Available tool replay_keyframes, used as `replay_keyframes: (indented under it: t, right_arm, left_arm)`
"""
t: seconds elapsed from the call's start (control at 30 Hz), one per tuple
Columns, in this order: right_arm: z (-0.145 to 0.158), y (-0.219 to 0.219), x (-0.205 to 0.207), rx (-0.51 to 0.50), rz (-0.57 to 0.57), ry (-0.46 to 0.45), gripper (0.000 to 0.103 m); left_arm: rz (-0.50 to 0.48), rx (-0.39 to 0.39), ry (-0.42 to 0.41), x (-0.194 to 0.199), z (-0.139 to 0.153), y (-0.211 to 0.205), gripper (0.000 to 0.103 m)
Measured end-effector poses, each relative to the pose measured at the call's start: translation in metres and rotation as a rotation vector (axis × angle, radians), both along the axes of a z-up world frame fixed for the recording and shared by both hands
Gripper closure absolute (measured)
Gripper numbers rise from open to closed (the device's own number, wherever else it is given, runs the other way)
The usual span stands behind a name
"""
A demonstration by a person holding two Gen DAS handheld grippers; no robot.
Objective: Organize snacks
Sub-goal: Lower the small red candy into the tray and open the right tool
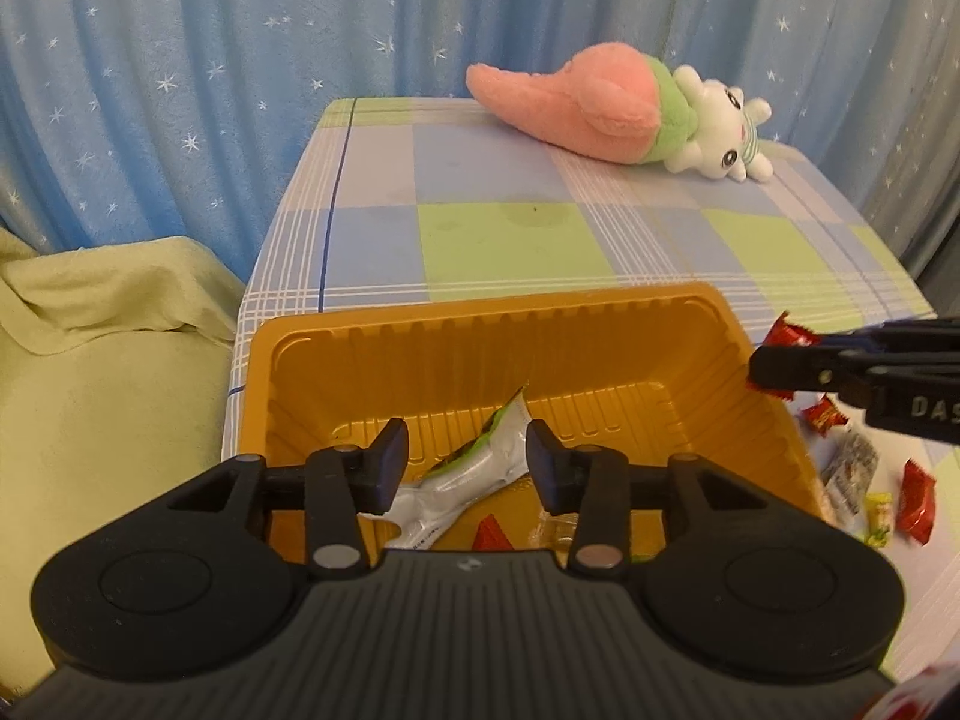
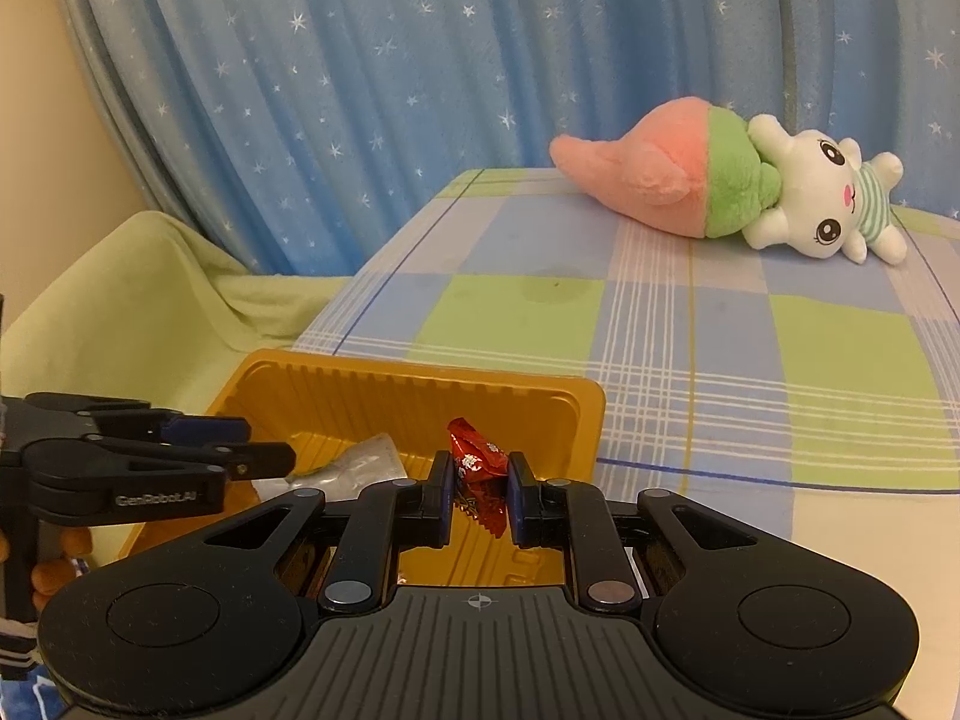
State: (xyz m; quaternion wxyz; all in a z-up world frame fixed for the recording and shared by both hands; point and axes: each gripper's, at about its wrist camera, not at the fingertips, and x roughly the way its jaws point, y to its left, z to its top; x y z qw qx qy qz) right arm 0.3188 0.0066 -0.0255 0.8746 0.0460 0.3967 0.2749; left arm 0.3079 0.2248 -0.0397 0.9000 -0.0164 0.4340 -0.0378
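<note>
A blue star-printed curtain fills the top of both views behind a table under a plaid blue-and-green cloth, with a plush carrot bunny lying at the upper right. At lower centre sits the orange tray, already holding a silver-green packet and a few small sweets, while several wrapped snacks wait on the cloth at the right edge of the left view, so the job looks partly done. The left gripper hangs over the tray with fingers apart and empty; the right gripper is clamped on a red candy above the tray's right rim.
</note>
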Motion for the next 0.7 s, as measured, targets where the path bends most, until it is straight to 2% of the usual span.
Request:
replay_keyframes:
  t: [0.13,0.47,0.6,0.67,0.7]
  right_arm:
    - [0.001,0.002,0.002,0.007,0.002,0.006,0.085]
    - [0.000,0.017,0.005,0.020,0.034,0.003,0.085]
    - [0.003,0.024,0.004,0.040,0.062,-0.032,0.084]
    - [0.005,0.028,0.003,0.036,0.071,-0.040,0.080]
    - [0.005,0.029,0.002,0.030,0.070,-0.047,0.068]
  left_arm:
    - [0.021,-0.014,-0.001,-0.006,0.007,0.003,0.055]
    - [0.083,-0.025,0.000,-0.022,0.018,0.015,0.055]
    - [0.099,-0.028,-0.004,-0.030,0.021,0.016,0.053]
    - [0.109,-0.029,-0.007,-0.033,0.023,0.017,0.048]
    - [0.115,-0.031,-0.009,-0.035,0.024,0.017,0.046]
